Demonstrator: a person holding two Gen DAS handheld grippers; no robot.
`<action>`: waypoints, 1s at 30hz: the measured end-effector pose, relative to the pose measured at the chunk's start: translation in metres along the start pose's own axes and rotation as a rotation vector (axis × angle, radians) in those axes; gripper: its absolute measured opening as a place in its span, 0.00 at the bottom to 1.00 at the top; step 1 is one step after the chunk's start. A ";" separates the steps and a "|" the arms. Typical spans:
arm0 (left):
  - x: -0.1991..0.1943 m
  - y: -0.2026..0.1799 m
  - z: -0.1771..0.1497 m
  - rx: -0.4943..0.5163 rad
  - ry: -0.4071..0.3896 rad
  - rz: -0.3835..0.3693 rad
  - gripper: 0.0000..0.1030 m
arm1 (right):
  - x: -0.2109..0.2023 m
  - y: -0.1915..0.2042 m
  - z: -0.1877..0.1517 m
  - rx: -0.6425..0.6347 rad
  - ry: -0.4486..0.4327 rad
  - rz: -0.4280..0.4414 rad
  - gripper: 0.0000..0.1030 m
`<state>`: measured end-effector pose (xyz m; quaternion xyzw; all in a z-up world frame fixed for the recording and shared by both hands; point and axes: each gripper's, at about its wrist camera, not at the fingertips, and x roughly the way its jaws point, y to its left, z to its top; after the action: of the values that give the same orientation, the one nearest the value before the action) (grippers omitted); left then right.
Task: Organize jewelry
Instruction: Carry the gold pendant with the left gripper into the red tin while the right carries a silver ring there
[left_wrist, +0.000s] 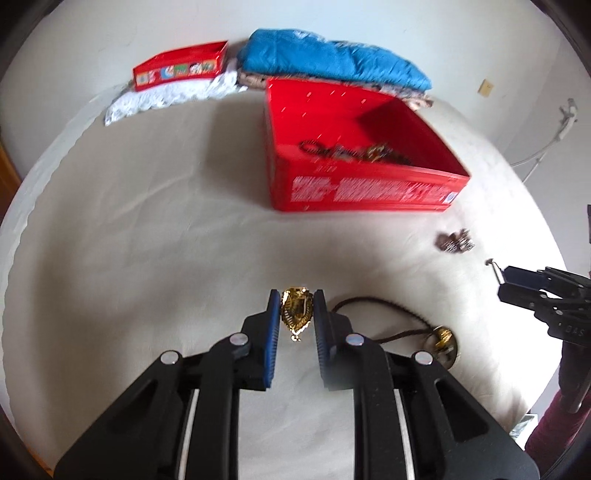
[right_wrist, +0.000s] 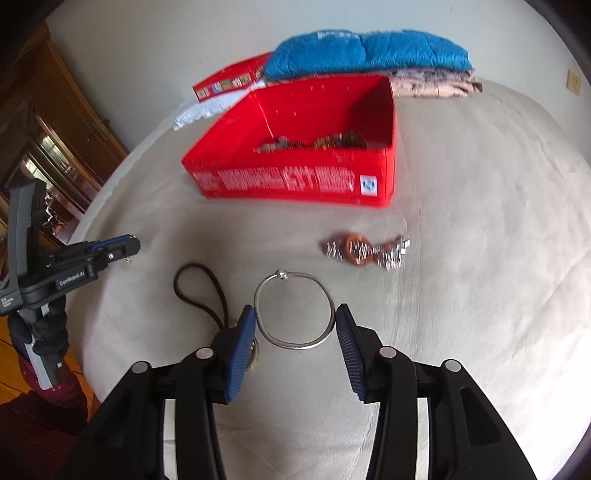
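A home bedroom: a bed under a cream sheet (right_wrist: 461, 221), folded blue quilt (right_wrist: 365, 51) against the plain wall, wooden cabinet (right_wrist: 55, 122) alongside, and wood flooring.

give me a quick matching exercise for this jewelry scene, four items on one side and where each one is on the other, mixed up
Items:
1. gold pendant
2. silver bangle
3. brown cord necklace
4. red box

Places:
A. on the sheet, ringed by the open jaws of the right gripper
B. at the far side of the bed, with jewelry already inside
C. between the jaws of the left gripper
D. lying on the sheet in a loop, left of the bangle

Pairs: 1-C, 2-A, 3-D, 4-B
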<state>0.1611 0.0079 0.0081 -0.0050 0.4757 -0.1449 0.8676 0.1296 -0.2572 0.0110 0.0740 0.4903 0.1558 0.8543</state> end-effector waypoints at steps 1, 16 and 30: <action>-0.002 -0.003 0.002 0.005 -0.008 -0.001 0.16 | -0.003 0.001 0.003 -0.001 -0.012 0.004 0.44; 0.000 -0.036 0.105 0.008 -0.148 -0.067 0.16 | 0.001 0.001 0.110 0.025 -0.144 0.020 0.44; 0.120 -0.022 0.156 -0.050 0.049 -0.116 0.19 | 0.110 -0.024 0.156 0.070 -0.009 -0.047 0.45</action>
<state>0.3458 -0.0644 -0.0023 -0.0506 0.4993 -0.1830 0.8453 0.3206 -0.2385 -0.0056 0.0927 0.4932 0.1181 0.8569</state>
